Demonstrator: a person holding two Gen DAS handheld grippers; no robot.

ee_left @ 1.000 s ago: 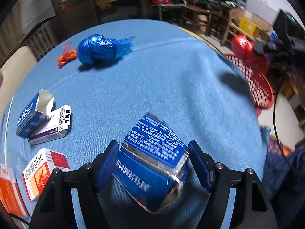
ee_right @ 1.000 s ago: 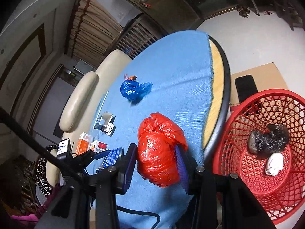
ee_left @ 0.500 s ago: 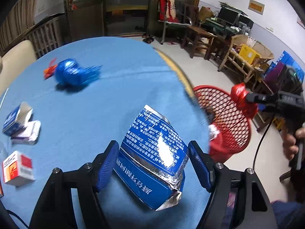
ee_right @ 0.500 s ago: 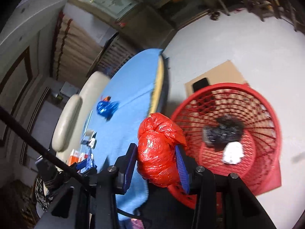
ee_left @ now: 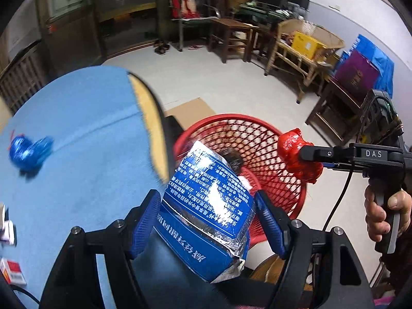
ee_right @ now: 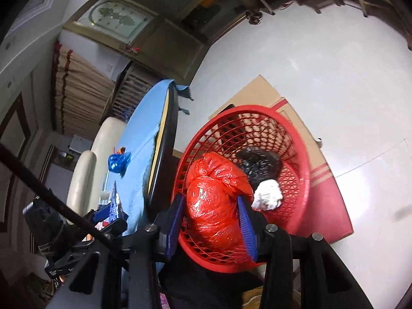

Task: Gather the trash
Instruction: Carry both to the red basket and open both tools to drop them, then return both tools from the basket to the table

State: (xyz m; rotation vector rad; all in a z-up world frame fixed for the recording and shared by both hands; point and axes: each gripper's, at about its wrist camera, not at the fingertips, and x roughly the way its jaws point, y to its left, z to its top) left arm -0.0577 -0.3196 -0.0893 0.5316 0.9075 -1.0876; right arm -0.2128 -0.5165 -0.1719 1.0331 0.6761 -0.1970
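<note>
Two grippers, both loaded up. Starting at the far left of the left wrist view, there's a blurry blue bag wad (ee_left: 27, 152) sitting on the blue tablecloth (ee_left: 85, 139), with a red and white box (ee_left: 11, 274) down at the near left edge. Moving right, the left gripper (ee_left: 207, 224) has its blue pads clamped on either side of a torn blue carton (ee_left: 206, 219) with a foil lining, held out past the table edge, just in front of the red basket (ee_left: 267, 128) on the floor. Further right, the right gripper (ee_left: 300, 158) pokes in from the side, gripped by a hand (ee_left: 386, 216), with a crumpled red bag (ee_left: 300, 158) pinched at its tip, hanging over the basket's right rim.

In the right wrist view, the table is on the left and the basket sits right beside it. The red bag is squeezed between the blue pads above the basket's near side. Inside the basket are a black bag (ee_right: 258, 163) and a white wad (ee_right: 267, 195), touching each other.
</note>
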